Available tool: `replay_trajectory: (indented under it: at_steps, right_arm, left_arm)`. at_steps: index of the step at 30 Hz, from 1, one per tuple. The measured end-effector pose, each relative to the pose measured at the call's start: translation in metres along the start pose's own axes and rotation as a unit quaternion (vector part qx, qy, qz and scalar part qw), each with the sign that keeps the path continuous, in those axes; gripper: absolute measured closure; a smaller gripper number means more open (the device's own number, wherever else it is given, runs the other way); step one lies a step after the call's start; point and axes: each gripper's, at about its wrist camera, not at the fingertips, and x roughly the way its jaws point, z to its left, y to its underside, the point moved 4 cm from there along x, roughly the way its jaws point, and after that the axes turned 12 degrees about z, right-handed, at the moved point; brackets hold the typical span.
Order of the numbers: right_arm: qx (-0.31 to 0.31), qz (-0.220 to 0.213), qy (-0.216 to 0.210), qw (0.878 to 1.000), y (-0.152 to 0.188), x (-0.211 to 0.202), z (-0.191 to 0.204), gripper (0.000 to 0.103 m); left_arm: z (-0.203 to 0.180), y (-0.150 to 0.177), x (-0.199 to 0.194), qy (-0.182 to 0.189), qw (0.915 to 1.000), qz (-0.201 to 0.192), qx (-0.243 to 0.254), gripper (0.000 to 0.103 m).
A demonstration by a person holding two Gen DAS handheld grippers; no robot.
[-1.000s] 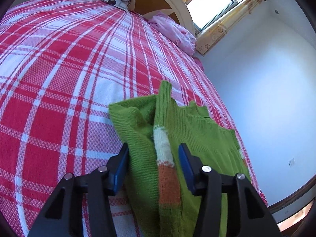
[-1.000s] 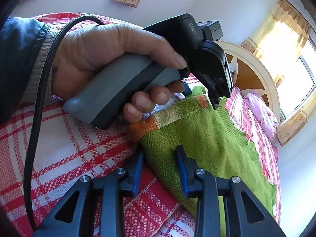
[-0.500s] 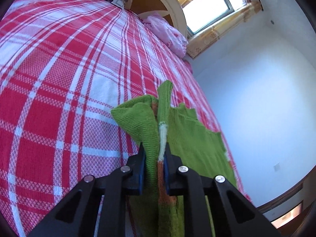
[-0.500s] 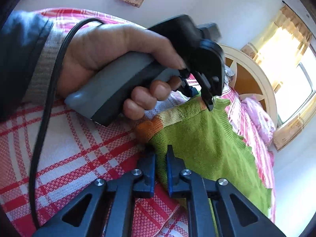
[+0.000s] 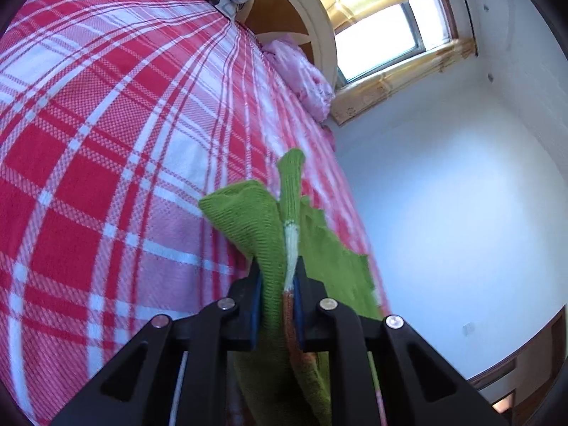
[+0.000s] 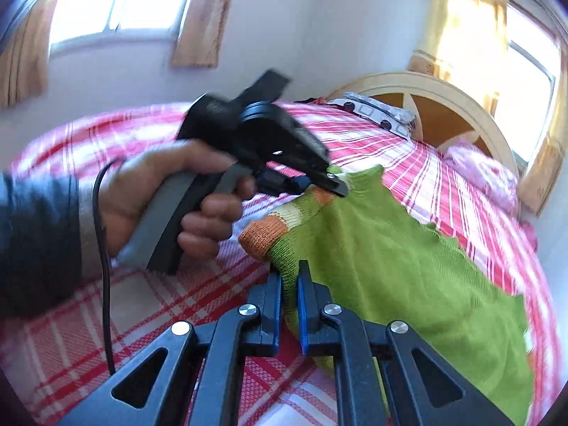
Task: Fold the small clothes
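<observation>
Red-and-white plaid bedspread (image 5: 106,149) fills both views. Green knit sweater (image 6: 383,248) with orange and cream stripes lies on it, near edge lifted. Right gripper (image 6: 288,305) pinches its hem; left gripper (image 5: 277,298) clamps the striped edge, person's hand (image 6: 170,195) on the handle. No readable writing.

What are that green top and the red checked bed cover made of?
Green top: seemingly knitted yarn, matte; visible ribbed stitches, with orange and cream bands. Red checked cover: looks like woven cloth, perhaps cotton, matte; fine grid weave shows.
</observation>
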Motion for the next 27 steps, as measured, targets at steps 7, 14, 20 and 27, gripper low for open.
replay_trajectory:
  at_steps: [7, 14, 20, 27]
  right_arm:
    - [0.082, -0.034, -0.033, 0.996, 0.005, -0.022, -0.055, 0.096]
    - [0.138, -0.059, -0.047, 0.988, 0.021, -0.047, -0.093, 0.096]
    - [0.190, -0.073, -0.063, 0.977, 0.036, -0.058, -0.130, 0.096]
    - [0.241, -0.078, -0.075, 0.964, 0.065, -0.071, -0.177, 0.096]
  left_arm:
    - [-0.036, -0.004, 0.002, 0.024, 0.9995, -0.019, 0.001, 0.088]
    - [-0.091, -0.012, 0.023, 0.033, 0.9988, -0.022, 0.029, 0.088]
    - [-0.125, -0.015, 0.051, 0.039, 0.9983, -0.006, 0.041, 0.088]
    - [-0.158, -0.006, 0.096, 0.032, 0.9971, 0.023, 0.065, 0.088]
